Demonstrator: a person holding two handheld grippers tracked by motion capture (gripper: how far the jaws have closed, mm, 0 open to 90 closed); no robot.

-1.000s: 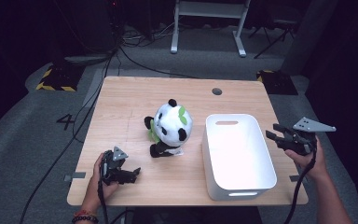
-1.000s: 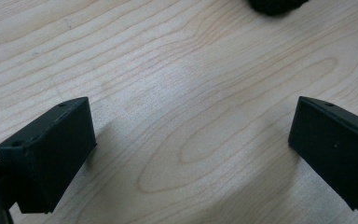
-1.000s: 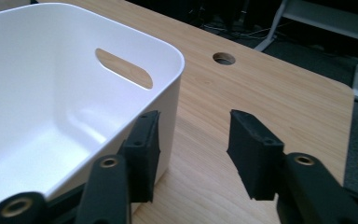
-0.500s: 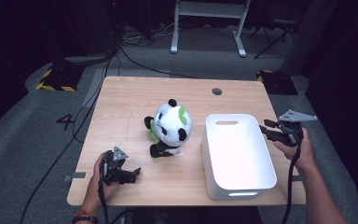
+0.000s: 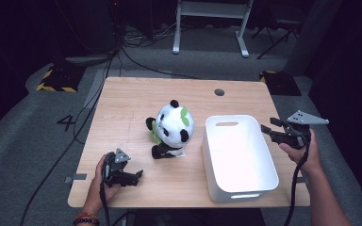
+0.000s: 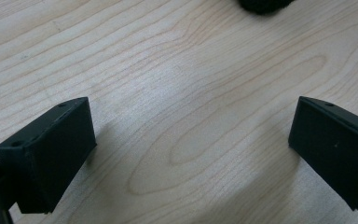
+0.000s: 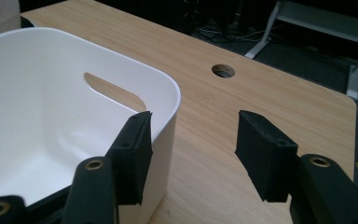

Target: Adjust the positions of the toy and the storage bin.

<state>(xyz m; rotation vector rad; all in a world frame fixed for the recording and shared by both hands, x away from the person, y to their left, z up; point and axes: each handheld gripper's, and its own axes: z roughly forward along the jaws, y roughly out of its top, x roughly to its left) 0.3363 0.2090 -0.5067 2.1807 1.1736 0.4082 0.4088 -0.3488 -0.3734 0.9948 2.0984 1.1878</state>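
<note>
The panda sits on the worktop, just left of the white bin. The left gripper rests low near the front edge, fingers wide. The right gripper is at the bin's right rim, fingers wide, one finger over the rim.

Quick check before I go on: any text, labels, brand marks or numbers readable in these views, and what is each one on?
"4": a dark numeral on the grey floor left of the table, at.
No readable text on the panda plush, the white bin, the left gripper or the right gripper.
The yellow and black striped floor markers are a pattern, not text.
</note>
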